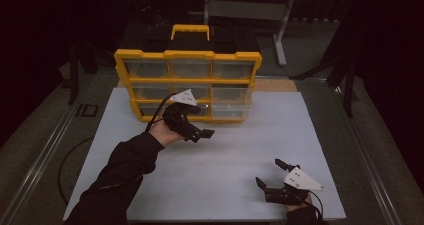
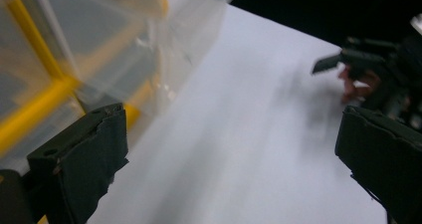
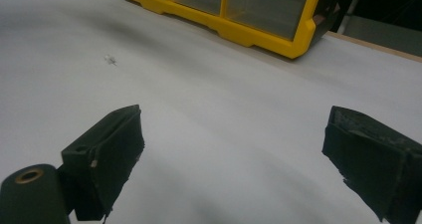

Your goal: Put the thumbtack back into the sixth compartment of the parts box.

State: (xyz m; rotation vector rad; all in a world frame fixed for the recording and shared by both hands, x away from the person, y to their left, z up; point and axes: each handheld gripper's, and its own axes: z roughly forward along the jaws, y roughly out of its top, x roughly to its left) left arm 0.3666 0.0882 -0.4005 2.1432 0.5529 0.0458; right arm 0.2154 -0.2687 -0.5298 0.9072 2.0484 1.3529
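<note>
Two claws gape wide, empty: left claw before yellow organizer, right claw apart; writing unreadable.

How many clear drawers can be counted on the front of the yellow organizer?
9, in three rows of three on the yellow organizer: top row fully visible, middle and bottom rows partly hidden behind the left gripper, so the lower count is less certain.

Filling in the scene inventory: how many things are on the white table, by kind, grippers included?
Yellow organizer box: 1
Grippers: 2, the left gripper and the right gripper
Small speck-like item, too small to identify: 1
Total: 4
</note>
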